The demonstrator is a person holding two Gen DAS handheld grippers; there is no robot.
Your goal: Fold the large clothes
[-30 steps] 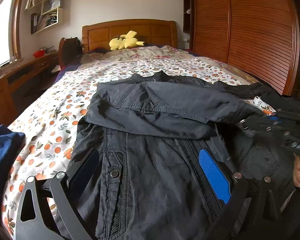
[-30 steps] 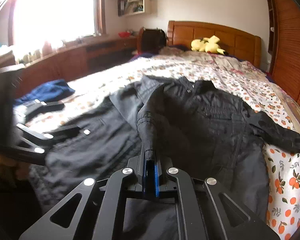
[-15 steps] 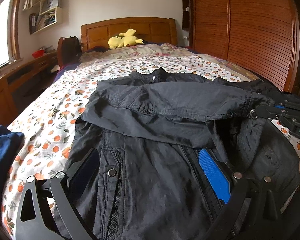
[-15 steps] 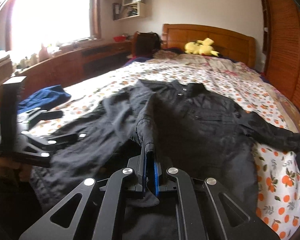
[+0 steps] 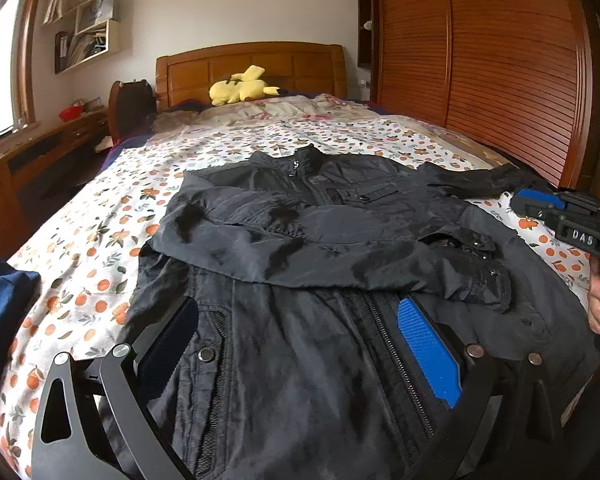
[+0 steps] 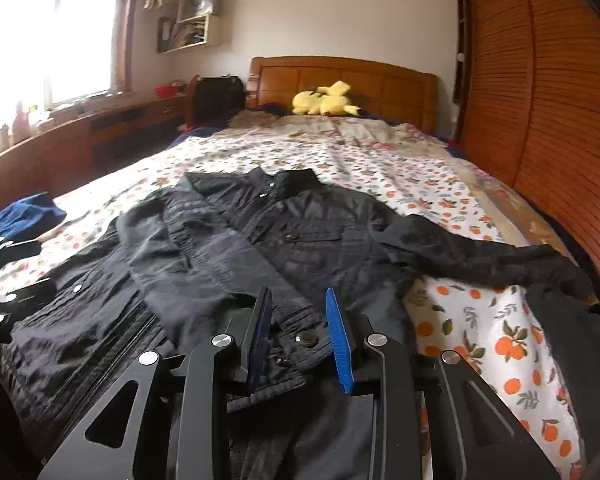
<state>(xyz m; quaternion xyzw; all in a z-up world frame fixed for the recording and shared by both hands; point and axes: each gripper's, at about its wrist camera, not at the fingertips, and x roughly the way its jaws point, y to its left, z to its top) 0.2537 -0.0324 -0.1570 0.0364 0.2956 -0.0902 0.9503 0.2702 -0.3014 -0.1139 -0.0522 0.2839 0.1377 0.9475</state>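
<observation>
A black jacket (image 5: 320, 240) lies front up on the bed (image 5: 100, 216), collar toward the headboard. Its left sleeve is folded across the chest, the cuff (image 6: 296, 340) resting near the jacket's right side. The other sleeve (image 6: 480, 256) stretches out to the right. My left gripper (image 5: 296, 320) is open and empty, hovering over the jacket's lower front. My right gripper (image 6: 300, 332) is open just above the folded sleeve's cuff, holding nothing; it also shows in the left wrist view (image 5: 572, 220) at the right edge.
A blue garment (image 5: 4, 312) lies at the bed's left edge. A yellow plush toy (image 5: 240, 88) sits by the wooden headboard. A slatted wooden wardrobe (image 5: 500, 60) runs along the right. A wooden desk (image 6: 60, 140) stands under the window at left.
My right gripper carried the sleeve across the jacket's chest, opened and let go of the cuff. The sleeve now lies flat. The left gripper stayed open over the hem.
</observation>
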